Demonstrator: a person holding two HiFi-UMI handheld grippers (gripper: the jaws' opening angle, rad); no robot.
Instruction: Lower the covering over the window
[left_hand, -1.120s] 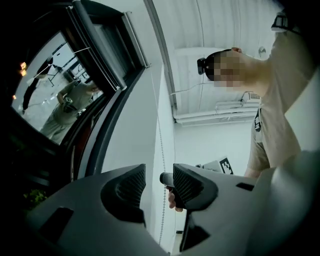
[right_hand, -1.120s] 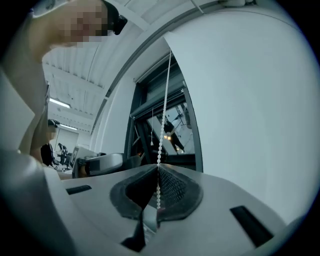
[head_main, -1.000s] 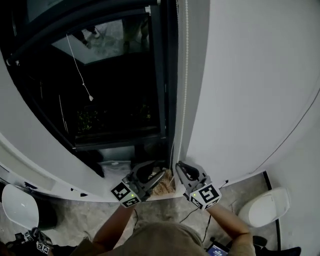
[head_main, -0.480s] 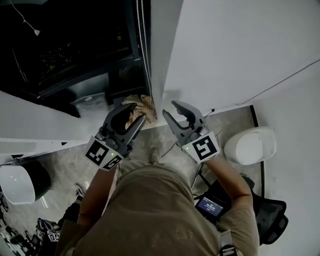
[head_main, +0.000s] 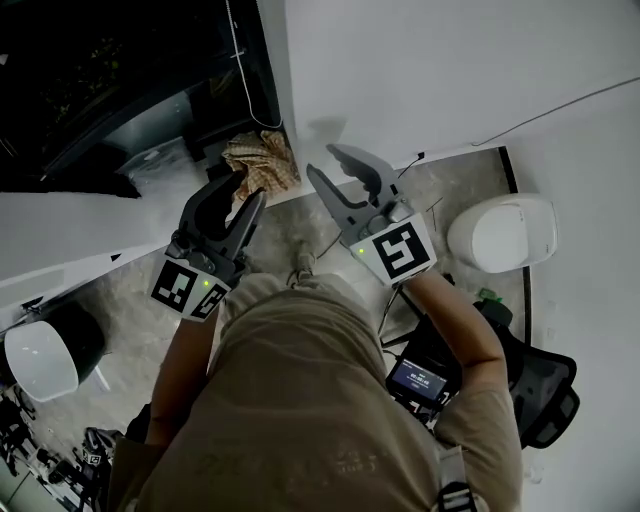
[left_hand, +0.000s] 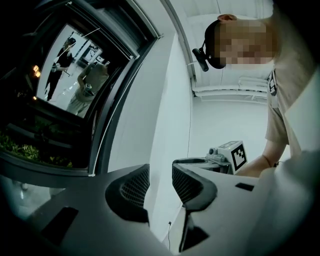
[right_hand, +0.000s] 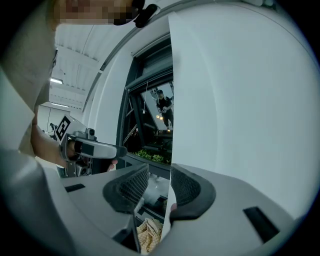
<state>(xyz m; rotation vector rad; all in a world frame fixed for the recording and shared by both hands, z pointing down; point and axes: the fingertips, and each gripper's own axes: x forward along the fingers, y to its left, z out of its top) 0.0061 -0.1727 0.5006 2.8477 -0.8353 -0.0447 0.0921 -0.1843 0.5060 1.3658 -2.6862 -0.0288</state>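
Note:
The dark window (head_main: 110, 80) fills the upper left of the head view, with its thin bead cord (head_main: 240, 60) hanging beside the frame. My left gripper (head_main: 238, 190) is open and holds nothing; its jaws have just been closing slightly. My right gripper (head_main: 325, 162) is open too, its jaws have just been opening, and nothing lies between them. Both hang low, short of the cord. The left gripper view shows its gap (left_hand: 160, 182) empty, with the cord (left_hand: 107, 135) ahead. In the right gripper view the gap (right_hand: 159, 185) frames the white wall's edge (right_hand: 172, 100).
A crumpled checked cloth (head_main: 262, 165) lies on the sill's corner, and shows again as the cloth (right_hand: 147, 232) in the right gripper view. A white wall (head_main: 420, 70) stands right of the window. A white round object (head_main: 505, 232) and a dark chair (head_main: 545, 400) are on the floor to the right.
Both grippers have sunk away from the window frame and cord. The right jaws went from shut to open. The head view has tipped down onto the person's body.

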